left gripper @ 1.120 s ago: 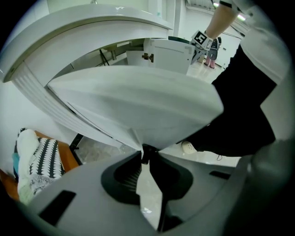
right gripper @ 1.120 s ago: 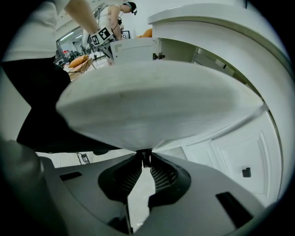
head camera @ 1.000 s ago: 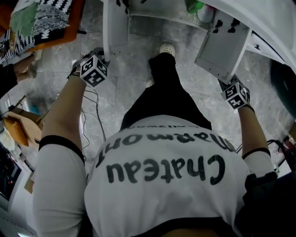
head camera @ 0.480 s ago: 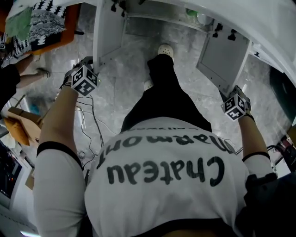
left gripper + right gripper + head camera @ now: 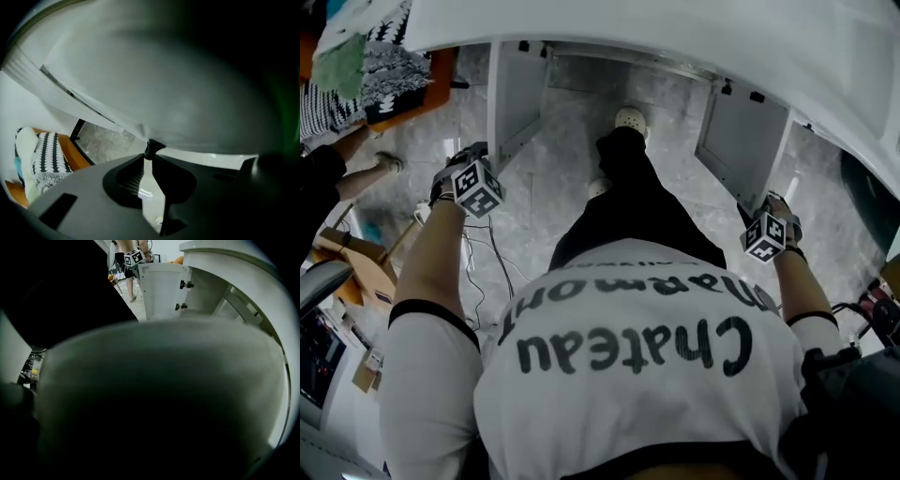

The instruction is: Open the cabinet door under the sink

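Leg (image 5: 630, 192) between left door (image 5: 514, 103), right door (image 5: 742, 141)

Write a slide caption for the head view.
Opened: left gripper clamps left door; right gripper is opening its fingers on right door.

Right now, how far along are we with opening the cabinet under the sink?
Done: left door and right door both stand swung wide. In hand: left gripper jaws look pinched on the left door's edge; right gripper jaws are opening beside the right door. Left: release, back away.
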A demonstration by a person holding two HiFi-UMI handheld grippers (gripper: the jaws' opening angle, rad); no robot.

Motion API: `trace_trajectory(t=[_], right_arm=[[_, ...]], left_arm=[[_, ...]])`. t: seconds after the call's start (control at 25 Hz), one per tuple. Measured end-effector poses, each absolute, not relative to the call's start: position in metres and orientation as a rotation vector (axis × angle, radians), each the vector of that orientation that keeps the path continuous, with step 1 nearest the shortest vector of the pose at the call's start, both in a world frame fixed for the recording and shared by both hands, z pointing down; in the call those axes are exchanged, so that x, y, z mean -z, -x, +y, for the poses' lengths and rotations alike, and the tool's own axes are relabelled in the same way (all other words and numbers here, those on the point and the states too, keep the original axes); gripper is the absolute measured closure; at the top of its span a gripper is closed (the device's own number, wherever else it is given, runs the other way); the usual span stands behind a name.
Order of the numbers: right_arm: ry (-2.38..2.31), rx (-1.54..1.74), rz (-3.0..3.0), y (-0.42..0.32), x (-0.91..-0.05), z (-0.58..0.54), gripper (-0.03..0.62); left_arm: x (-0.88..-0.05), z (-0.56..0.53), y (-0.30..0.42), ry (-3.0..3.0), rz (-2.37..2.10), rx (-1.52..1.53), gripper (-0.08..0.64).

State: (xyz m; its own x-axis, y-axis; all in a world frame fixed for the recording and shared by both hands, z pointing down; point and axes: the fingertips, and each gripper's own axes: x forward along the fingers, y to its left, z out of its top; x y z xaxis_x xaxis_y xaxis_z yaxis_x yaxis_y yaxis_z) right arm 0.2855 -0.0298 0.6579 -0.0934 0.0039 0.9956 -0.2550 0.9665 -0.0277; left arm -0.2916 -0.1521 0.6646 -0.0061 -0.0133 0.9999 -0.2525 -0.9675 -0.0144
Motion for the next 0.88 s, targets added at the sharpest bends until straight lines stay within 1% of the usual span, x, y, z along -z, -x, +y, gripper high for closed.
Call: trace_trajectory(t=[0.16,0.32,0.36,0.48,0.6,0.68,0.76,0.88], right_arm=[[-0.172,-0.193,-1.631,-0.286,-0.653,-0.031,0.474],[-0.174,-0.188,-1.593,-0.291,-0.656,-0.030,0.474],[-0.188,-0.193,-1.588,-0.291,-0.657,-0.031,0.480],[-0.278,-0.250,-1.561,-0.297,-0.655,-0.038,0.530],[-0.387,-0.347,-1.523,-0.306,-0.649,-0.039,0.535],[-0.462,-0.374,-1.493,-0.312,-0.645,-0.040,0.537],[-0.562,-0.384,-1.439,-0.322,-0.638,-0.043,0.565],[-0.796,-0.446,-1.353,-0.344,-0.617,-0.050,0.578]], left_arm=[[-0.662,-0.148,0.302,-1.964,-0.368,-2.080,0.522],[-0.654,-0.151,0.300,-1.987,-0.498,-2.045,0.522],[-0.652,-0.153,0.298,-1.998,-0.524,-2.035,0.522],[-0.643,-0.160,0.299,-2.018,-0.611,-2.011,0.522],[-0.633,-0.168,0.310,-2.010,-0.746,-1.977,0.512],[-0.623,-0.176,0.320,-1.981,-0.902,-1.896,0.512],[-0.610,-0.184,0.329,-1.936,-1.068,-1.775,0.512],[-0.583,-0.194,0.341,-1.873,-1.311,-1.563,0.515]])
